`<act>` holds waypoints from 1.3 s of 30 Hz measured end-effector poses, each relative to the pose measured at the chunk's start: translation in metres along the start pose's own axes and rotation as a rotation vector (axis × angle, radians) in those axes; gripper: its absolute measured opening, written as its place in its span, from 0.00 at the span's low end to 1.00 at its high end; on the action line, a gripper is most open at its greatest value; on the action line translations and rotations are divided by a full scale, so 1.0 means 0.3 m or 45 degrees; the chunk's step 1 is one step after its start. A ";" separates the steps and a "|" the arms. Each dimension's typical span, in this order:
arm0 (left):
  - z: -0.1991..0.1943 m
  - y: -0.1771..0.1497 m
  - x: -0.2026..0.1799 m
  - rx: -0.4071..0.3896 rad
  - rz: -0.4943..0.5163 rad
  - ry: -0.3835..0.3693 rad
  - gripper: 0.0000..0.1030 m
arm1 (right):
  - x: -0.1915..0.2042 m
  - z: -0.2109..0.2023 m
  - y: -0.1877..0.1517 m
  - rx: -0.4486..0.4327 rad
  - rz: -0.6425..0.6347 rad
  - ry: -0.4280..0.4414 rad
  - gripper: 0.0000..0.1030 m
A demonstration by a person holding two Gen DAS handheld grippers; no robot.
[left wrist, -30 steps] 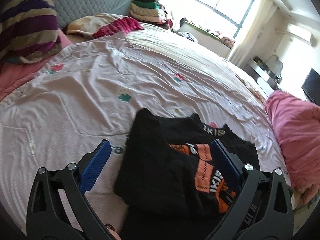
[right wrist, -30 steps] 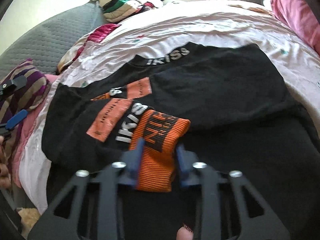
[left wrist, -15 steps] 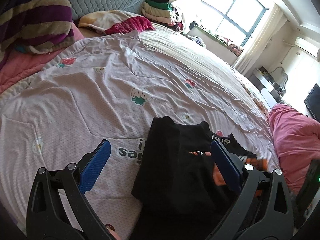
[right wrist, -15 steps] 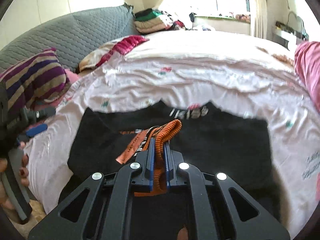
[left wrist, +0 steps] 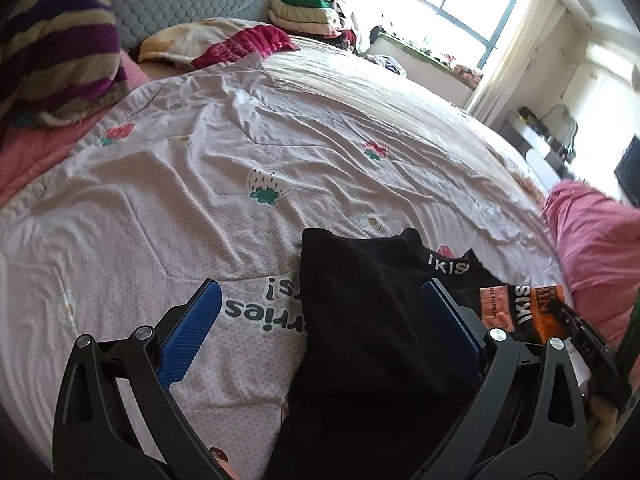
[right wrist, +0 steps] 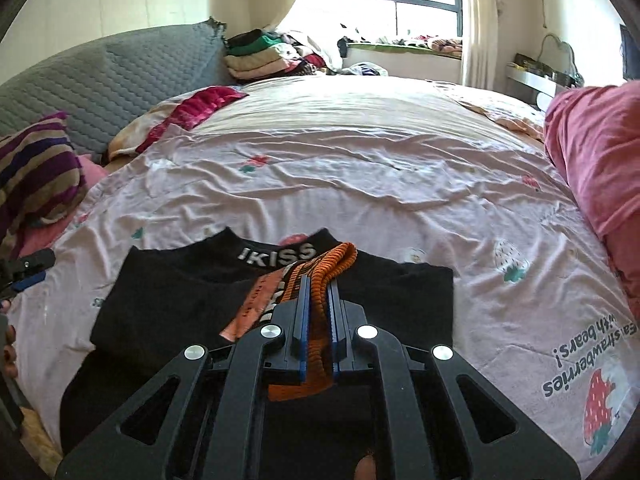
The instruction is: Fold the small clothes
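- sweater [right wrist: 168, 304]: a black knit top with an "ikiss" collar band lies flat at the near edge of the bed [right wrist: 360, 168], on the strawberry-print sheet [left wrist: 160, 200], collar toward the far side.
- right gripper [right wrist: 316, 292]: its jaws are pressed together on the orange ribbed cuff [right wrist: 320, 276], which stands pinched upright between the blue pads above the sweater's chest.
- judged step: carrying the sleeve across the body to lay it inward. to do it well, keep the pinch firm, draw the cuff low and straight over the chest, and set it down flat so that the sleeve does not twist or drag the body out of square.
- left gripper [left wrist: 316, 312]: jaws spread wide, nothing between the pads; it hangs over the sweater's left edge and the sheet. it could usefully press the body down while the sleeve is pulled; that is advice, not a thing seen.
- only in the right wrist view: the whole outline of the sweater, both shoulders, and the grip on the cuff itself.
- only in the left wrist view: the sweater's left edge up close with a raised fold in it, and the orange patches with lettering [left wrist: 520, 308] from the side. the right gripper shows there only as a dark shape at the right margin, its jaws not readable.
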State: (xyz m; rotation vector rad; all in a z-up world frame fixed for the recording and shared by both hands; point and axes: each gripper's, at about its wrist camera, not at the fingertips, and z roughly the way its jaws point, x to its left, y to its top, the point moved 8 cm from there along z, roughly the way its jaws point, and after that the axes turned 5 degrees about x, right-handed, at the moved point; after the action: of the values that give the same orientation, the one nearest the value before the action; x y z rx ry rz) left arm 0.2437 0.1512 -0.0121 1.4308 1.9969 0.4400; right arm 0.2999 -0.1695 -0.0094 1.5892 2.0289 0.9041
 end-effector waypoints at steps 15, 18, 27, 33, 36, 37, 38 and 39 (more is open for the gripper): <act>0.198 -0.057 -0.150 0.126 0.163 -0.028 0.22 | -0.080 0.030 -0.071 0.021 0.053 -0.053 0.06; 0.244 -0.087 -0.169 0.172 0.173 -0.042 0.18 | -0.076 0.035 -0.081 0.030 0.041 -0.067 0.08; 0.291 -0.141 -0.188 0.251 0.206 -0.033 0.18 | -0.065 0.054 -0.144 0.078 0.012 -0.112 0.27; 0.335 -0.183 -0.162 0.334 0.232 0.010 0.18 | 0.037 0.103 -0.186 0.139 -0.077 -0.047 0.27; 0.343 -0.190 -0.152 0.339 0.231 0.001 0.18 | 0.080 0.120 -0.193 0.160 -0.105 -0.002 0.28; 0.344 -0.192 -0.151 0.339 0.233 -0.002 0.18 | 0.085 0.124 -0.196 0.169 -0.106 0.007 0.31; 0.345 -0.193 -0.149 0.339 0.235 -0.005 0.18 | 0.084 0.137 -0.206 0.201 -0.100 0.003 0.35; 0.347 -0.195 -0.146 0.340 0.233 -0.011 0.18 | 0.071 0.154 -0.220 0.238 -0.091 -0.023 0.41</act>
State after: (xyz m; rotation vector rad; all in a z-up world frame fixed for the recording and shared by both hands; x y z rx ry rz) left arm 0.2798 0.0803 -0.1113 1.7856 1.9828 0.2497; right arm 0.2790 -0.1474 -0.0870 1.6012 2.1977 0.6890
